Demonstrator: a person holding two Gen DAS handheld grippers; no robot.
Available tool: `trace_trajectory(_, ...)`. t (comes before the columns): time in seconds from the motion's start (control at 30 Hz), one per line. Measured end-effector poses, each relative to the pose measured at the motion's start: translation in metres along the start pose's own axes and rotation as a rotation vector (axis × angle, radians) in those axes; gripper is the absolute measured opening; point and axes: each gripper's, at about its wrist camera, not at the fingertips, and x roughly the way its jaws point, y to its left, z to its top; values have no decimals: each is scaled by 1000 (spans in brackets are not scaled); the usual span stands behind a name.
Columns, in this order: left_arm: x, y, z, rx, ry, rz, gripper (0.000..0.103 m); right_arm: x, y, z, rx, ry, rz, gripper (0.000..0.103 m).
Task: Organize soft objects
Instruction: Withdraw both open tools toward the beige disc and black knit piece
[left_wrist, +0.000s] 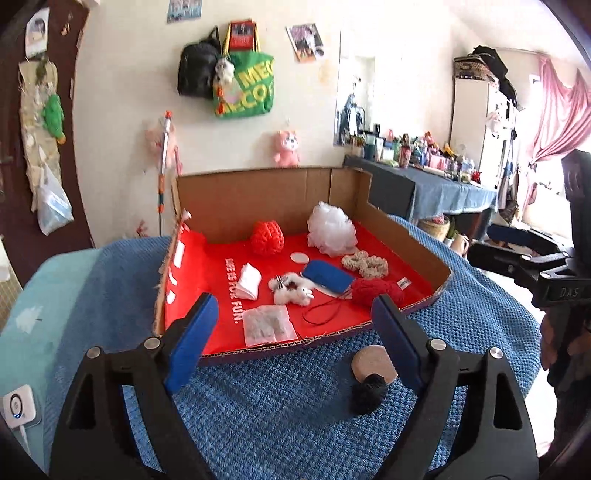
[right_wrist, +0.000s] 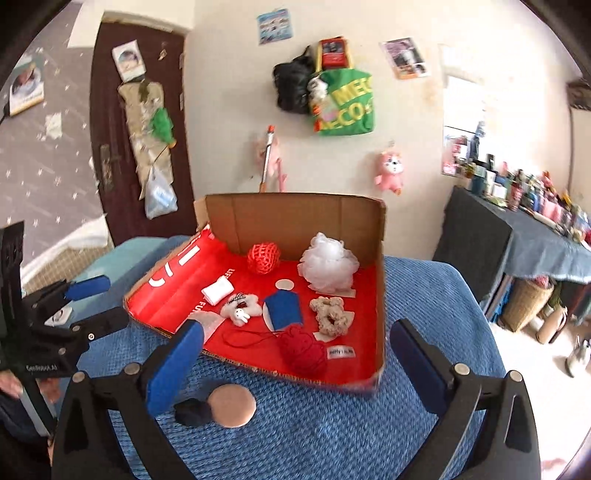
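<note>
1. Currently both idle: left gripper (left_wrist: 295, 328) spread wide, nothing between the pads; right gripper (right_wrist: 299, 362) likewise released and empty, hovering short of the box.
2. Cardboard tray (right_wrist: 380, 236) on blue knit blanket (right_wrist: 332, 435), front wall cut low, probably for easy reach-in.
3. Already inside on the red liner: white mesh pouf (right_wrist: 328, 266), red net ball (right_wrist: 263, 257), beige scrunchie (right_wrist: 330, 314), red yarn ball (right_wrist: 301, 349), small white plush bear (right_wrist: 242, 308), blue pouch (right_wrist: 282, 310), folded white cloth (right_wrist: 218, 290).
4. Left outside, just before the tray's front edge: tan round pad (right_wrist: 231, 404) touching a black pom-pom (right_wrist: 192, 411). Likely the remaining picks.
5. Nearer the right gripper's left finger; left gripper (right_wrist: 88, 291) off to the side, well apart.
</note>
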Motion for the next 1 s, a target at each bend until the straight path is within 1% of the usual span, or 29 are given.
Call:
trace_trajectory(0.07,-11,-5,-4,7,-42,23,91,-10,1,-7,30,-19,-7,103)
trace_trajectory(0.13,-22,-10,-11,16,-95,55,92,-20,5,-16,47,-45,-24,103)
trace_trajectory(0.2,-30,-14,-17,28,-123,69,92,-27,10,-25,44,-65,-46,103)
trace_trajectory(0.27,-34,-17,-23,30,-133,73,92,-33,16,-37,47,-91,-74,103)
trace_trajectory(0.4,-36,-20,-38,11,-128,67,92,-44,26,-60,69,-161,-104,103)
trace_trajectory(0.47,-37,-21,-47,7,-131,72,92,-46,32,-69,59,-184,-110,103)
trace_trajectory(0.57,-37,-24,-59,8,-132,81,92,-47,43,-83,31,-211,-157,103)
trace_trajectory(0.63,-34,-22,-66,-10,-121,80,92,-45,46,-91,36,-210,-175,103)
trace_trajectory(0.73,-28,-20,-76,-32,-96,83,92,-39,45,-102,64,-198,-176,103)
trace_trajectory(0.8,-23,-20,-83,-29,-78,97,92,-37,45,-108,76,-190,-178,103)
trace_trajectory(0.87,-19,-19,-90,-27,-64,104,92,-33,46,-114,74,-184,-197,103)
trace_trajectory(1.0,-11,-15,-101,-45,-36,115,92,-24,45,-125,88,-156,-210,103)
